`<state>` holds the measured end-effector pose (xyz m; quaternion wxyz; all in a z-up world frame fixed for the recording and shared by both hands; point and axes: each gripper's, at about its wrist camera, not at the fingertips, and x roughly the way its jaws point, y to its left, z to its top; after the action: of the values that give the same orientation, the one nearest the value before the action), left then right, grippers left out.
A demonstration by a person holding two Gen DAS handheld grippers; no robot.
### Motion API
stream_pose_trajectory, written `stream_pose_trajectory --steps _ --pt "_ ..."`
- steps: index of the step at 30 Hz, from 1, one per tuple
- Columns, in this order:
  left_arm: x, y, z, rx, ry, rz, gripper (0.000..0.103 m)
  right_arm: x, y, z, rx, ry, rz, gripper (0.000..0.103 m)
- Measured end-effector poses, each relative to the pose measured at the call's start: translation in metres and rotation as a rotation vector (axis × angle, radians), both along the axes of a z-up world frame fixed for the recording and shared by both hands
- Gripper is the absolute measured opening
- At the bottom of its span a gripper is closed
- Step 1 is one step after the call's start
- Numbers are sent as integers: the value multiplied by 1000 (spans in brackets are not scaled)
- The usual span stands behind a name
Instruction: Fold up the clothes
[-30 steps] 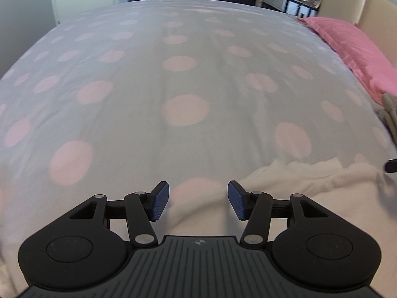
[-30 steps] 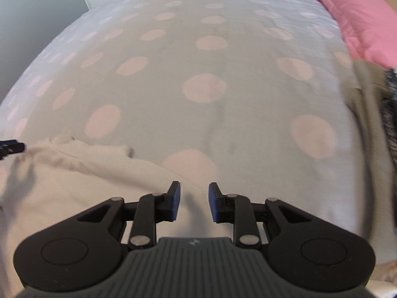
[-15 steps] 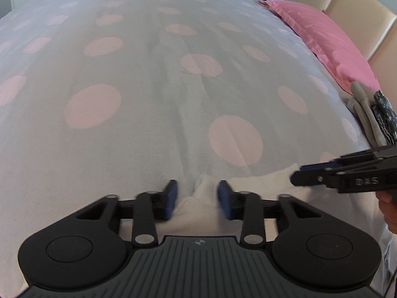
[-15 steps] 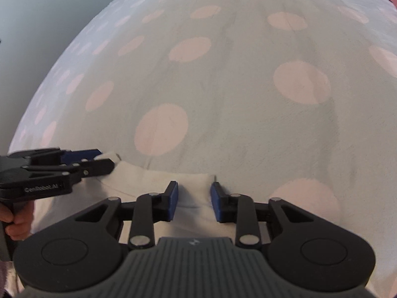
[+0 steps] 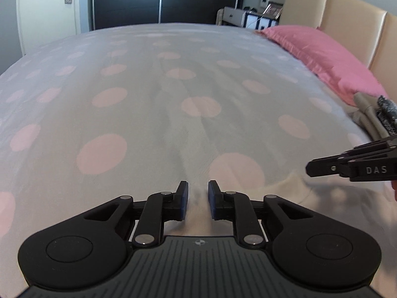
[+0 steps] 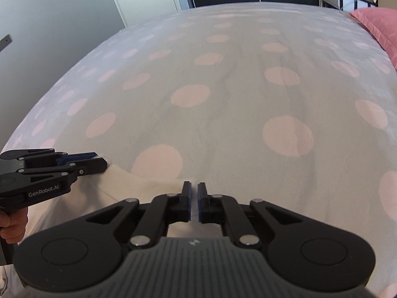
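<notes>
so both tongs sit at the near edge of a cream garment [image 6: 139,186] lying on the bed [image 5: 153,114], w/ its grey cover dotted in pink. left tongs [image 5: 197,200]: jaws closing, narrow gap, a fold of the cream cloth betw the blue pads; can't tell if pads press it yet. in the right wrist view the left tongs [image 6: 99,162] sit at the garment's left corner, tips touching the cloth edge, a hand [image 6: 12,223] on the grip below. right tongs [image 6: 194,202]: jaws closing too, nearly together, thin sliver of cloth edge betw them, looks pinched. in the left wrist view the right tongs [image 5: 322,167] come in from the right, tips just over the garment's far corner. garment spreads betw the two tongs along the near side of the bed. pink pillow [image 5: 322,57] by the beige headboard [image 5: 347,10]; folded beige and dark clothes [image 5: 372,119] just below the pillow, well apart from the garment.
</notes>
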<state>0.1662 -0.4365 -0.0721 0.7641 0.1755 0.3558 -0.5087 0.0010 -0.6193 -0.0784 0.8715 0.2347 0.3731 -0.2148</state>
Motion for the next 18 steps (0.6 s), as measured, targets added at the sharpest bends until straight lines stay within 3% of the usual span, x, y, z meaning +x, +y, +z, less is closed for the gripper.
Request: stream_pose_trajectory --steps 6,11,18 --pt "7 26 18 8 27 57 16 -24 1 14 -4 31 -24 14" --pt "0 74 45 39 9 69 17 -73 15 37 30 39 -57 14" --pt "-39 159 69 113 10 57 17 -148 90 54 55 94 -22 14"
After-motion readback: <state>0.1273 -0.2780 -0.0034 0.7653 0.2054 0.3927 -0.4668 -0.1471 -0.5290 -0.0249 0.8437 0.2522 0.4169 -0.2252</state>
